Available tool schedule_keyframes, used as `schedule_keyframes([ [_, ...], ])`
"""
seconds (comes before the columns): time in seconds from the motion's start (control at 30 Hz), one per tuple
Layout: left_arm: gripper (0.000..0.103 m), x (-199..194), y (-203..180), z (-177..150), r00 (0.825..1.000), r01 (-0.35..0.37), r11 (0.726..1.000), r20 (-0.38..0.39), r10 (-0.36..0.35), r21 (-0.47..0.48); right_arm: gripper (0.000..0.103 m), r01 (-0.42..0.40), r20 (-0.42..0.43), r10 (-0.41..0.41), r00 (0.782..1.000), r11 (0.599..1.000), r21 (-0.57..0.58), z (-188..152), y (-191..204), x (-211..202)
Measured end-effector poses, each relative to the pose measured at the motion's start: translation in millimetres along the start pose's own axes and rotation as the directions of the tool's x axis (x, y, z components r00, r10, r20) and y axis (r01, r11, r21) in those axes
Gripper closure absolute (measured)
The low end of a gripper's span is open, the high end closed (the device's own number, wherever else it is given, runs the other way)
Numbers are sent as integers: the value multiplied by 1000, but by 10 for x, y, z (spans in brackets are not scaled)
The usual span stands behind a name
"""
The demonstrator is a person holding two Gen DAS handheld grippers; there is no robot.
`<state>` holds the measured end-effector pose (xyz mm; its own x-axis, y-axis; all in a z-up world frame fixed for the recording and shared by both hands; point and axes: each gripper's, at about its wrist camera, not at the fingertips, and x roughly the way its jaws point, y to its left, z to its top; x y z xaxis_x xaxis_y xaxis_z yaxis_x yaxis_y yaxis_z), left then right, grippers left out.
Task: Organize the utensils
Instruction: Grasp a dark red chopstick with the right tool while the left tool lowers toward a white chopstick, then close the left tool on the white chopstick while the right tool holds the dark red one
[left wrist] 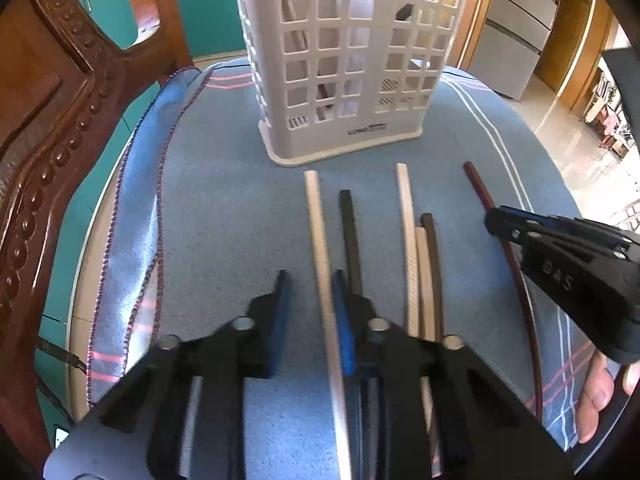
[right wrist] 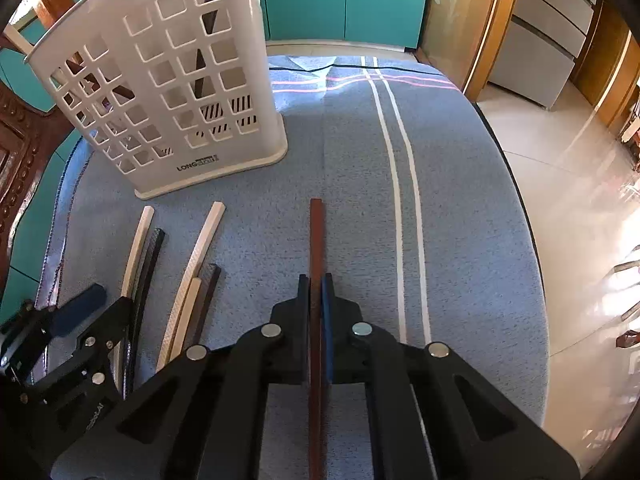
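Bright daylight w/ strong glare on the floor (right wrist: 580, 184) by the table's right edge. Heavy fisheye bend, dark vignette at corners; slightly soft focus overall.

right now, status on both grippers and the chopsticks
Right gripper shut on brown chopstick. Left gripper open, white chopstick between its fingers. Holder ahead, path clear.

White lattice basket (right wrist: 160, 92); blue cloth (right wrist: 352, 168), white-striped; reddish-brown, perhaps maroon, chopstick (right wrist: 316, 232).
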<state>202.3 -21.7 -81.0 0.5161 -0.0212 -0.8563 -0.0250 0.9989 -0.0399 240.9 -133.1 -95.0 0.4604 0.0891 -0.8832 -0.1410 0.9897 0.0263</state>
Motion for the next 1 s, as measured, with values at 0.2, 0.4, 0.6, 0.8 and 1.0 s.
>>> schedule_keyframes([
  [0.2, 95, -81, -74, -120, 1000, -8, 1000, -2, 8, -8, 96, -5, -1, 5, 1000, 1000, 2, 4, -11, 6],
  [0.4, 90, -60, -154, -81, 1000, -10, 1000, -4, 10, -12, 96, 3, 7, -3, 1000, 1000, -23, -4, 7, 10],
  [0.6, 85, 18, -188, -12, 1000, -12, 1000, -5, 12, -21, 95, 14, 19, -14, 1000, 999, -33, -30, 41, 5],
  [0.8, 82, 62, -166, 34, 1000, -18, 1000, -5, 18, -24, 95, 26, 26, -24, 999, 998, -49, -55, 71, -15],
  [1.0, 69, 100, -137, 102, 999, -33, 999, -4, 33, -24, 91, 32, 27, -31, 999, 998, -54, -53, 84, -21],
])
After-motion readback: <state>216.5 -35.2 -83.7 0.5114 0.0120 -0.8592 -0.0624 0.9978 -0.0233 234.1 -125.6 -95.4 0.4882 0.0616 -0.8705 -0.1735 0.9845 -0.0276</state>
